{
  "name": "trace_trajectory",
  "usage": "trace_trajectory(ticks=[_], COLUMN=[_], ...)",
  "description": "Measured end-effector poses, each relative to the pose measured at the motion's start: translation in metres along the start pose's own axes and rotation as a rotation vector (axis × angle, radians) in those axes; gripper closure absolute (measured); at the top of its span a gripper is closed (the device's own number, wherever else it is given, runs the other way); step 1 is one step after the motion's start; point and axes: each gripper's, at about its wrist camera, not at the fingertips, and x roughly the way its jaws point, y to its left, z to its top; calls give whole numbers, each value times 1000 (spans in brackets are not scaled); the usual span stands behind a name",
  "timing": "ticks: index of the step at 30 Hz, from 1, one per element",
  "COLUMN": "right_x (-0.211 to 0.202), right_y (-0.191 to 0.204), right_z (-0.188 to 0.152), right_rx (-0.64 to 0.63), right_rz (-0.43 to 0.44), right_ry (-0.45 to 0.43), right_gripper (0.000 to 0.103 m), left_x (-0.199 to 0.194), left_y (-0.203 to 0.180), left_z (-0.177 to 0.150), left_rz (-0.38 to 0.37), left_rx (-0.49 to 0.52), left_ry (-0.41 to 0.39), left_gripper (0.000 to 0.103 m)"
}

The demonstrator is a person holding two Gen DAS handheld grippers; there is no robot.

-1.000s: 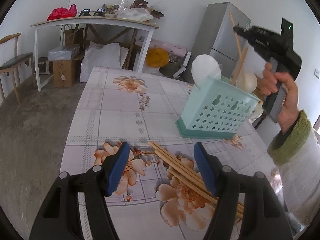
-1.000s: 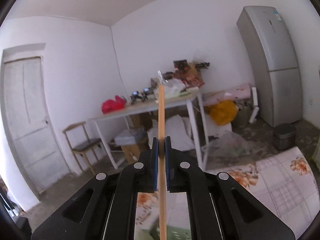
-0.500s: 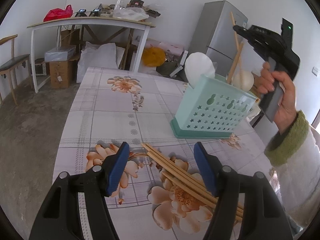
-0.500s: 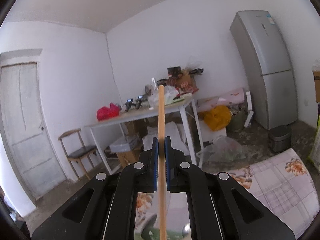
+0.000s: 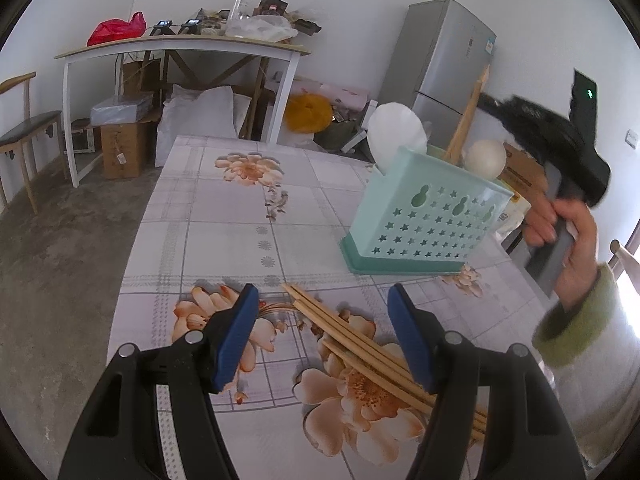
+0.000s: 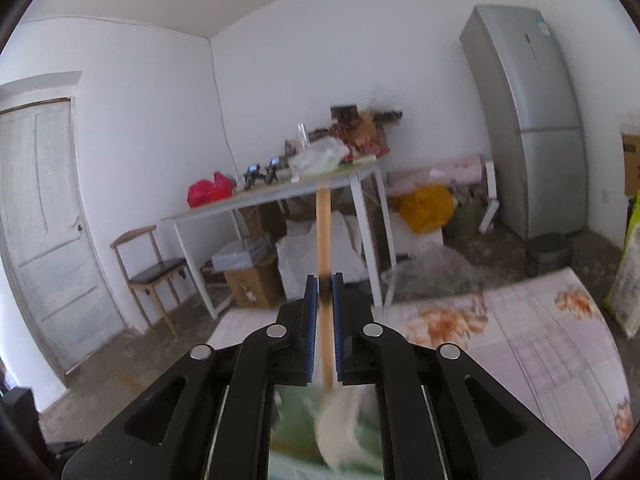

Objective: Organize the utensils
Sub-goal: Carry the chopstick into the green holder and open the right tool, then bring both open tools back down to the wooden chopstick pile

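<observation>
A teal star-punched utensil holder (image 5: 424, 216) stands on the floral table (image 5: 224, 216) with two white spoons and a wooden chopstick (image 5: 466, 120) sticking up from it. Several wooden chopsticks (image 5: 360, 344) lie on the table between the fingers of my open left gripper (image 5: 322, 332). My right gripper (image 6: 325, 286) hovers over the holder; its jaws stand slightly apart around an upright chopstick (image 6: 322, 232), which has slid down between them. The holder shows blurred below it (image 6: 296, 420).
A grey fridge (image 5: 440, 64) stands behind the table. A white side table (image 5: 180, 46) with clutter, boxes, bags and a chair (image 5: 24, 136) stand at the back left. A cardboard box (image 5: 524, 168) sits behind the holder.
My right gripper has dropped toward the holder and its jaws have parted slightly; the chopstick has slid down, its top now much lower. The left gripper has barely moved.
</observation>
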Motion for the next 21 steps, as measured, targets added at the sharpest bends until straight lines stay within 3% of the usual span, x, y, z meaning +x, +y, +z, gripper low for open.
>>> trace_trajectory(ticks=[3, 4, 14, 17, 21], right_x=[-17, -25, -105, -108, -90], right_y=[-10, -13, -13, -8, 12], right_z=[-6, -7, -27, -45, -97], right_rx=[22, 30, 93, 120, 159], right_rz=[-5, -5, -5, 24, 85], right_ry=[46, 54, 65, 135, 338], right_gripper=[60, 56, 47, 47, 47], left_x=[2, 2, 2, 5, 12], left_y=[-3, -4, -12, -16, -27], left_z=[0, 0, -6, -12, -26], left_rz=[-6, -9, 0, 5, 0], left_rx=[7, 9, 28, 45, 75], left_ry=[4, 6, 33, 71, 132], left_gripper=[38, 38, 38, 38, 38])
